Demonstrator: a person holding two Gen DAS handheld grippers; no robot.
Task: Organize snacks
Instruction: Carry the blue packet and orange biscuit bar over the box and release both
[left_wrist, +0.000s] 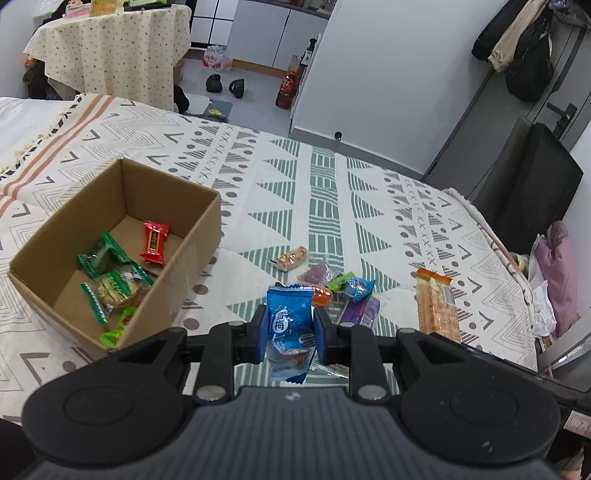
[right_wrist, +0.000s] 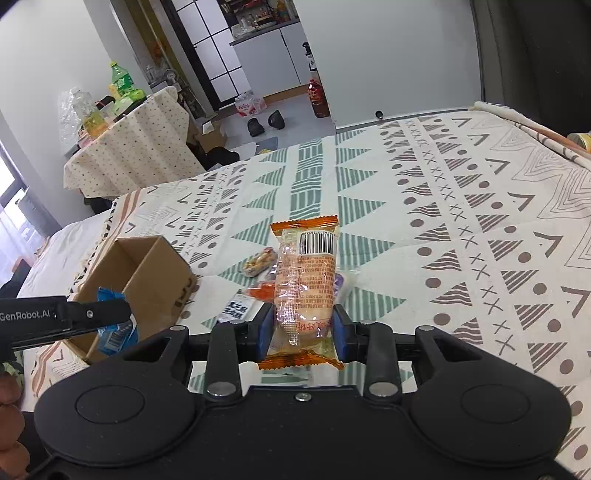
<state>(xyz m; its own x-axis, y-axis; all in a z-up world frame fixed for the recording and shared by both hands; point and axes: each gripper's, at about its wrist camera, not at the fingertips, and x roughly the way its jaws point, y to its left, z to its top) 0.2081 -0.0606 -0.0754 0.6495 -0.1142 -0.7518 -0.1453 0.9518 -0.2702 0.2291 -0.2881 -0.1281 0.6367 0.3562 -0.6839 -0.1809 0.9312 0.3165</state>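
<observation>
- Above the patterned bedspread (left_wrist: 332, 177), the left gripper (left_wrist: 290, 328) was clamped on a blue plum packet (left_wrist: 288, 314); the right gripper (right_wrist: 303, 332) gripped an orange-ended cake pack (right_wrist: 306, 280).
- Each should clear the cardboard box (left_wrist: 192, 236) rim before release, likely one at a time.
</observation>
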